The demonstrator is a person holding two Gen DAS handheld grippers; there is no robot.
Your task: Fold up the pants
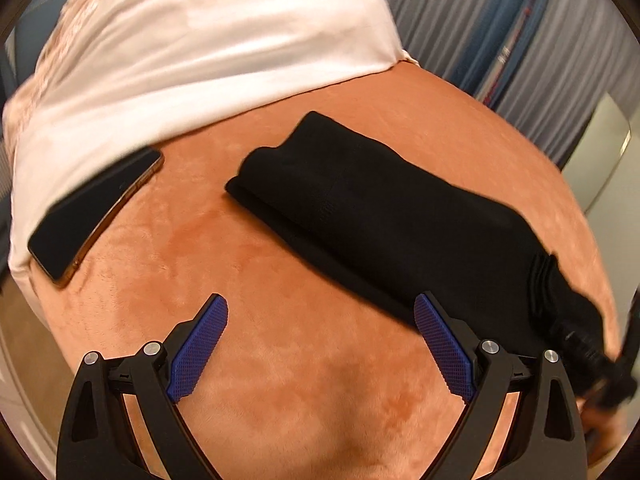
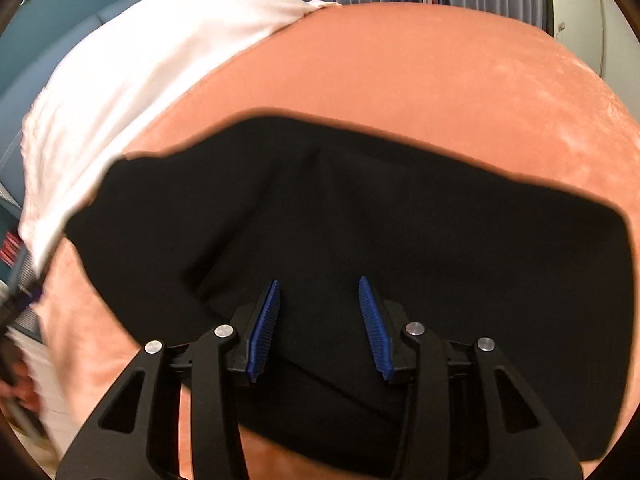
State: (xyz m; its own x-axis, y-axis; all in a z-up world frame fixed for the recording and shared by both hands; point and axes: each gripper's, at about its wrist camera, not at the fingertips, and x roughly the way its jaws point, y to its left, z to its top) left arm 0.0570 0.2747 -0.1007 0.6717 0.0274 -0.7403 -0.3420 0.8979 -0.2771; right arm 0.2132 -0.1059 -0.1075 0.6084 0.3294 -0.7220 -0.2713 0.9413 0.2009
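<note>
The black pants [image 1: 380, 216] lie folded into a long band on the orange blanket [image 1: 280, 360]. My left gripper [image 1: 320, 300] is open above bare blanket, its right fingertip at the near edge of the pants and nothing between the pads. In the right wrist view the pants [image 2: 360, 208] fill the middle. My right gripper [image 2: 319, 280] hovers over them with its jaws partly apart. Fabric lies below the blue pads [image 2: 264, 328], which do not press on it. A bunched end of the pants [image 1: 560, 300] sits at the far right, near a blurred dark shape.
A dark phone [image 1: 96, 216] lies on the blanket at the left, partly on a white sheet [image 1: 200, 60] that covers the far side. Grey curtains [image 1: 480, 20] hang beyond the bed. A blurred hand [image 2: 20, 392] shows at the left edge.
</note>
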